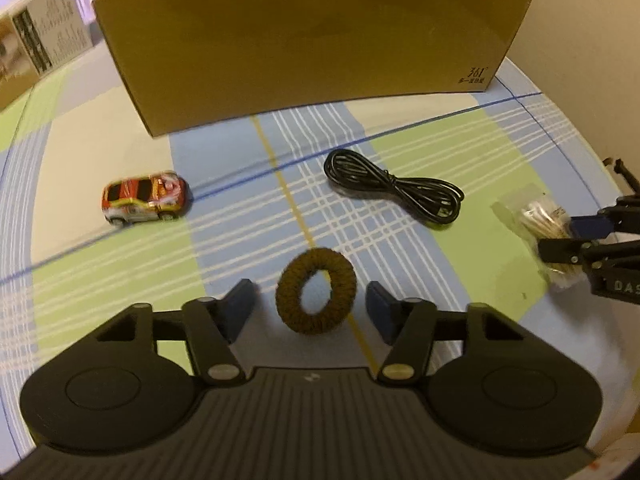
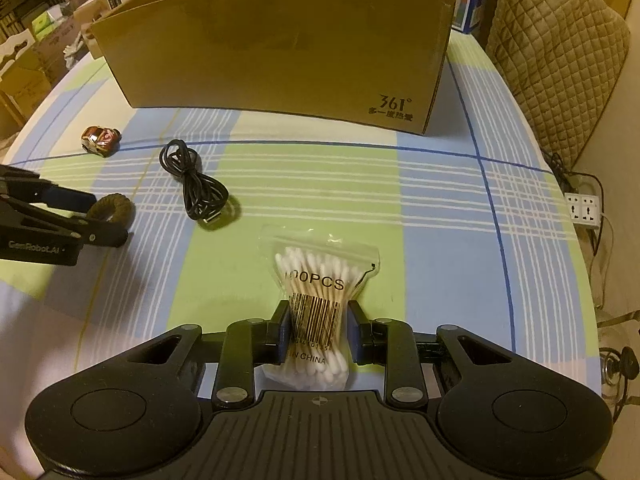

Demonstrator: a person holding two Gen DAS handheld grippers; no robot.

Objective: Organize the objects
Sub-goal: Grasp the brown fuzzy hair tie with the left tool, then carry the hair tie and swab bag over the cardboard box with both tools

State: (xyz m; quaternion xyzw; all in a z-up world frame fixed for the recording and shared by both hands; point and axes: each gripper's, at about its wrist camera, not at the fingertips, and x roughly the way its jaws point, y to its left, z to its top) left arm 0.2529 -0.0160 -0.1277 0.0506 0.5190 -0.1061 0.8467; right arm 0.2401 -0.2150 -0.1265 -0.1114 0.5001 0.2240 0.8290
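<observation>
A: What sits nearest the left wrist camera?

B: The left gripper (image 1: 310, 306), and between its fingers a brown hair ring (image 1: 316, 291) on the checked tablecloth (image 1: 120, 248). The fingers stand apart, one on each side of the ring, with a small gap showing at both sides. The ring is a slightly stretched oval, its long axis leaning from near-left to far-right.

A: And the right side?

B: The right gripper (image 2: 319, 330) is clamped on a clear bag of cotton swabs (image 2: 316, 300). The pads pinch the bag at its barcoded waist, so it bulges above and below. The swabs run near to far, along the line of the fingers, with the bag's sealed top at the far end.

A: What else lies on the cloth?

B: A coiled black cable (image 1: 394, 186) lies far-right of the ring, its long axis slanting from far-left to near-right. A small red and yellow toy car (image 1: 144, 200) sits well to the left, lengthwise left to right in the left wrist view, its nose to the right.

A: And behind them?

B: An open cardboard box (image 2: 272, 48) stands at the far side, its long wall facing the cameras. The car and cable lie apart from it.
</observation>
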